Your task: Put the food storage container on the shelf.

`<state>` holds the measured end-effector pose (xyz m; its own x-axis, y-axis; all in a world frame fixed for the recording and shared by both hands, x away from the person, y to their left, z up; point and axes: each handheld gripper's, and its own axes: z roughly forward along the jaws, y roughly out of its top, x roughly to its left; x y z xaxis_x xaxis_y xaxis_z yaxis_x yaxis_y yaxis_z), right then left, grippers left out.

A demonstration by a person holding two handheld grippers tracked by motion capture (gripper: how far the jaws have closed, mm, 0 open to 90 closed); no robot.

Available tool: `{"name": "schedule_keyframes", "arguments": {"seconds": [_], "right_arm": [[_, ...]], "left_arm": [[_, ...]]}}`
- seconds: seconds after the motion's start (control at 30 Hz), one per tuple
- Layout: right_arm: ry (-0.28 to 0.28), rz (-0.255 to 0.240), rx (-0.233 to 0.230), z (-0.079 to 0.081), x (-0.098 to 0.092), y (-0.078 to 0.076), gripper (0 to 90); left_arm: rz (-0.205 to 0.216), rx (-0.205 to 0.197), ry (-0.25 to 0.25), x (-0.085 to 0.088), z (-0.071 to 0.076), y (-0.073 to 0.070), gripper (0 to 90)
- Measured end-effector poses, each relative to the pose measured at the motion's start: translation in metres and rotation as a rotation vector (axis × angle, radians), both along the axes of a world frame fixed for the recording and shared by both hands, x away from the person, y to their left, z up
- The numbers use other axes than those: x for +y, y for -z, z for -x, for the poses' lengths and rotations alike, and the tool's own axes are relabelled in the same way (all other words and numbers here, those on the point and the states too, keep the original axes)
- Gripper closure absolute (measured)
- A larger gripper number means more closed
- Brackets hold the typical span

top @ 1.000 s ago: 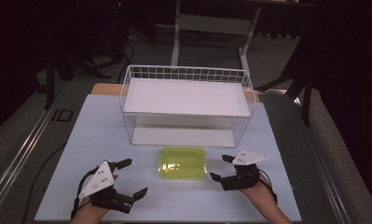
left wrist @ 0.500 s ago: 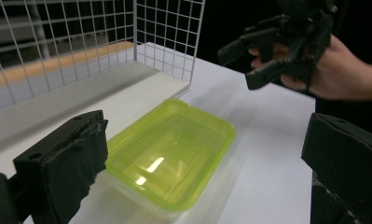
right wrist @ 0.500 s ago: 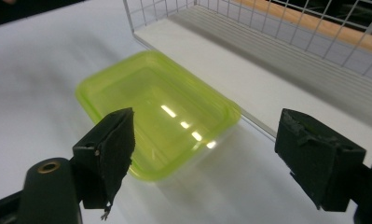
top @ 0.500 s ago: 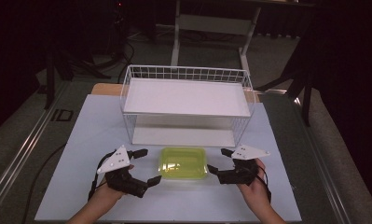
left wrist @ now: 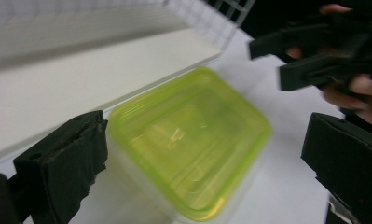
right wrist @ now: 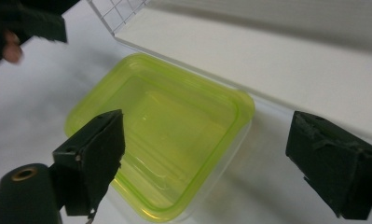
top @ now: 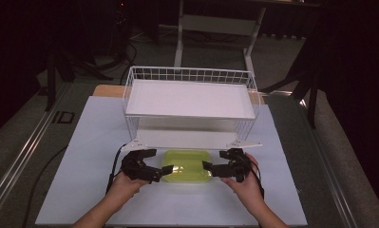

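Note:
A clear box with a yellow-green lid [top: 187, 166] lies flat on the white table top [top: 92, 142], just in front of the white wire shelf rack [top: 189, 99]. My left gripper [top: 153, 165] is open at the box's left end, its jaws straddling that end. My right gripper [top: 214, 165] is open at the right end, likewise spread around it. The left gripper view has the lid [left wrist: 188, 140] between its black jaws, with the other gripper [left wrist: 314, 56] beyond. The right gripper view looks down on the lid [right wrist: 165, 130] between its spread jaws.
The rack's lower shelf [top: 182, 137] lies right behind the box and its upper shelf [top: 189, 97] overhangs. Cables trail from both grippers toward the front edge. Bare white table top lies to the left and right of the hands. Dark floor and stands surround the table.
Both grippers have moved inward and forward from the front corners to the two ends of the box. The box has not moved.

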<state>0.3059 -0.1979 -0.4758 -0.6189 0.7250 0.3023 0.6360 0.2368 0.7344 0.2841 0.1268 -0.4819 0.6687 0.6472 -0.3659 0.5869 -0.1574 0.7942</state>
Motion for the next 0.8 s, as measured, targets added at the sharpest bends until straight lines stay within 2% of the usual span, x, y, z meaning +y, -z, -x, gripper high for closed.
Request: {"name": "schedule_keyframes", "arguments": {"seconds": [0.07,0.1,0.13,0.2,0.23,0.27,0.3,0.33,0.37,0.4,0.43,0.5,0.6,0.7,0.77,0.8], "right_arm": [[0.023,-0.023,0.059,-0.005,-0.002,0.004,16.5],[0.034,-0.025,0.074,-0.006,-0.003,0.004,17.4],[0.043,-0.039,0.103,-0.007,-0.005,0.005,22.3],[0.053,-0.054,0.15,-0.009,-0.007,0.008,24.9],[0.056,-0.057,0.169,-0.01,-0.008,0.009,29.8],[0.062,-0.06,0.192,-0.011,-0.008,0.01,31.0],[0.076,-0.063,0.208,-0.012,-0.009,0.012,32.8],[0.08,-0.064,0.224,-0.012,-0.008,0.014,35.3],[0.079,-0.06,0.237,-0.013,-0.008,0.016,35.4],[0.084,-0.058,0.246,-0.013,-0.007,0.017,36.5],[0.081,-0.06,0.261,-0.013,-0.006,0.019,40.2],[0.096,-0.069,0.292,-0.014,-0.006,0.023,44.3],[0.106,-0.066,0.331,-0.015,-0.005,0.028,52.6],[0.107,-0.056,0.343,-0.015,-0.003,0.03,60.8],[0.108,-0.052,0.352,-0.015,-0.002,0.031,64.1],[0.108,-0.055,0.352,-0.015,-0.002,0.031,65.2]], "left_arm": [[-0.002,0.048,-0.02,0.0,-0.004,0.004,1.1],[0.007,0.077,-0.026,0.001,-0.006,0.006,2.4],[0.016,0.104,-0.034,0.001,-0.008,0.009,5.6],[-0.002,0.159,-0.065,0.001,-0.013,0.014,6.2],[-0.001,0.17,-0.074,0.002,-0.014,0.016,6.3],[-0.01,0.172,-0.081,0.002,-0.014,0.018,8.9],[-0.015,0.179,-0.097,0.002,-0.015,0.02,15.4],[0.007,0.192,-0.102,0.003,-0.016,0.021,16.4],[0.016,0.209,-0.106,0.004,-0.018,0.023,18.4],[0.016,0.223,-0.116,0.004,-0.019,0.025,24.1],[0.015,0.235,-0.13,0.004,-0.02,0.026,25.5],[0.025,0.278,-0.141,0.004,-0.023,0.03,34.0],[0.023,0.318,-0.154,0.003,-0.025,0.033,44.4],[0.02,0.337,-0.147,0.001,-0.026,0.035,54.1],[0.021,0.349,-0.117,0.001,-0.027,0.037,62.4],[0.007,0.357,-0.114,-0.001,-0.027,0.037,65.3]]}}
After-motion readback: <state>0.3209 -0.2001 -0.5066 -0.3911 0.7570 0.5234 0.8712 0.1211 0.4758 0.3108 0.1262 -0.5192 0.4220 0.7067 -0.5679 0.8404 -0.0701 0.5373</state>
